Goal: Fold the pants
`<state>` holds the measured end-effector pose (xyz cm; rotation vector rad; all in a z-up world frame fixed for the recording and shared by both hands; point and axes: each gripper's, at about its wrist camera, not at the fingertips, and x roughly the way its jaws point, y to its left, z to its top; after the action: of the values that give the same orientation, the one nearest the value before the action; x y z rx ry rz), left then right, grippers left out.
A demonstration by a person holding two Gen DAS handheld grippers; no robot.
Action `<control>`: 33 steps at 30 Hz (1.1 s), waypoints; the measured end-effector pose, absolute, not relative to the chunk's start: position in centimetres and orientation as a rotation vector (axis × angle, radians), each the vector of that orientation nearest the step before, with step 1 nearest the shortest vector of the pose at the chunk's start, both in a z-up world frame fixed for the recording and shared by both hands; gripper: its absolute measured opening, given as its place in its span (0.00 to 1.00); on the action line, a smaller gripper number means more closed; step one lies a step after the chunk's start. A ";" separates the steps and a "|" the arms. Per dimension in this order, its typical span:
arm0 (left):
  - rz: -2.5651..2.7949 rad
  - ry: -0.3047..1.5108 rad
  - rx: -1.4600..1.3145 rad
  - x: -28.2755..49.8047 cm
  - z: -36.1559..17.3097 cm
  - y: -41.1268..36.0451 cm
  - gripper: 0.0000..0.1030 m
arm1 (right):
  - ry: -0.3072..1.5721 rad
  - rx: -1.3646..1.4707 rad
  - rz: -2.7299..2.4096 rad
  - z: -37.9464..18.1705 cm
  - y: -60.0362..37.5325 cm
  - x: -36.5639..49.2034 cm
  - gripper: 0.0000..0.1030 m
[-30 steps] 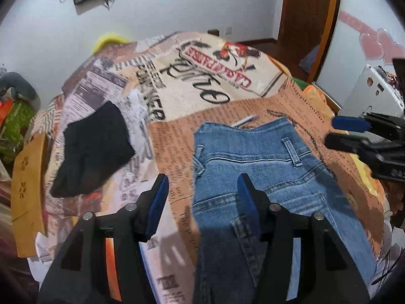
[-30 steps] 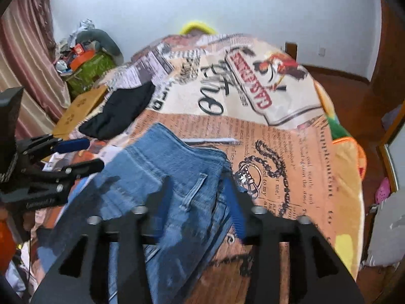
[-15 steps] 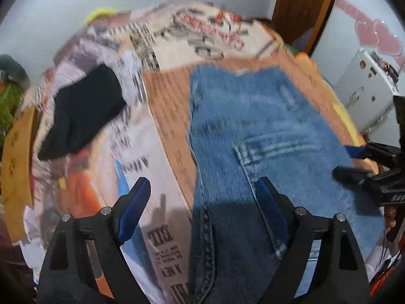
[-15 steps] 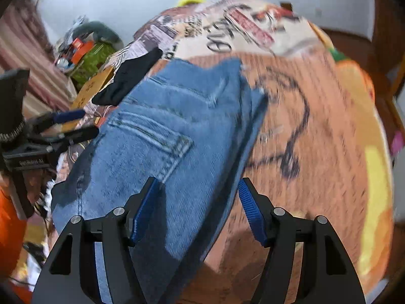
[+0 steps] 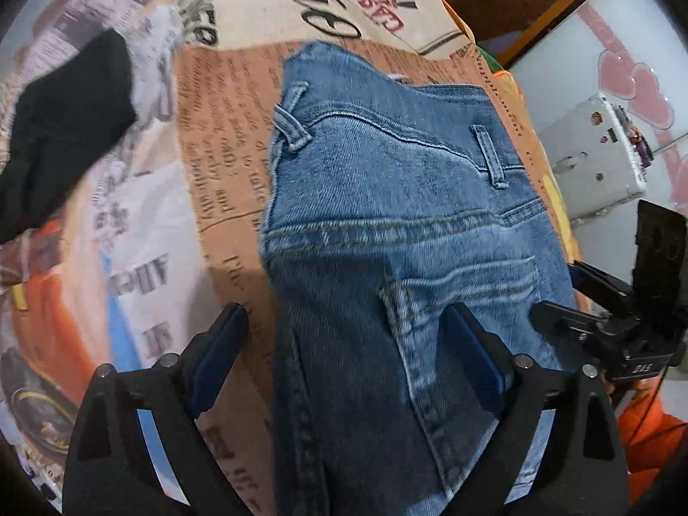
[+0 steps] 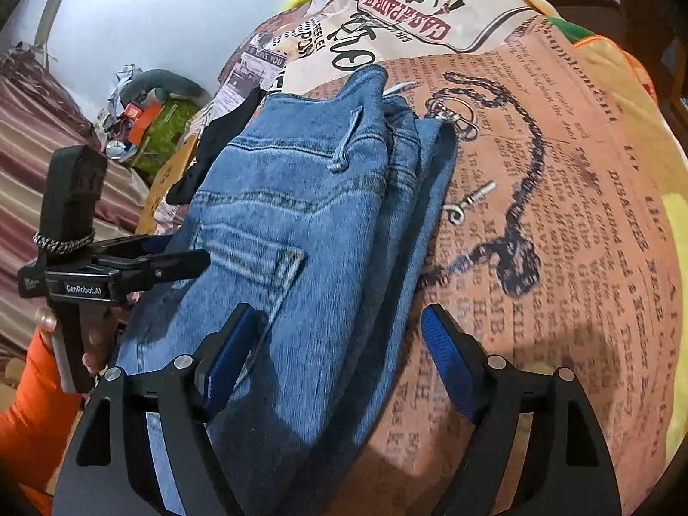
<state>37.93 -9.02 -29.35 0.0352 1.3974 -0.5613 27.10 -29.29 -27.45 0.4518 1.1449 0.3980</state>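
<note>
Blue jeans (image 5: 387,223) lie folded lengthwise on the printed bedspread, back pocket up, waistband at the far end; they also show in the right wrist view (image 6: 301,236). My left gripper (image 5: 348,335) is open, its jaws straddling the jeans' left seam just above the cloth. My right gripper (image 6: 344,339) is open over the jeans' right folded edge. Each gripper shows in the other's view: the right one (image 5: 572,296) at the jeans' right side, the left one (image 6: 172,253) at their left side. Neither holds anything.
A black garment (image 5: 64,129) lies on the bed left of the jeans. The newspaper-print bedspread (image 6: 559,172) covers the bed. A white device (image 5: 597,159) stands past the right edge. Clutter and a green bag (image 6: 163,129) sit by the wall on the left.
Both grippers have opened wider and dropped closer to the jeans, moving toward the near end. The jeans lie as before.
</note>
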 end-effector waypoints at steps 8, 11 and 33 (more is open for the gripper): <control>-0.668 1.388 -0.027 38.9 -29.6 -10.3 0.81 | 1.135 0.483 0.425 -27.8 -29.2 28.7 0.70; -0.670 1.382 -0.024 39.0 -29.3 -10.7 0.71 | 1.135 0.480 0.417 -27.7 -29.5 29.2 0.61; -0.554 1.080 0.016 30.8 -19.2 -6.5 0.38 | 0.984 0.300 0.476 -18.8 -25.4 26.2 0.25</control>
<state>30.83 -6.52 -19.21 0.0157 1.0798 -0.5540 26.17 -25.42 -18.85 0.2998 0.9839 0.4761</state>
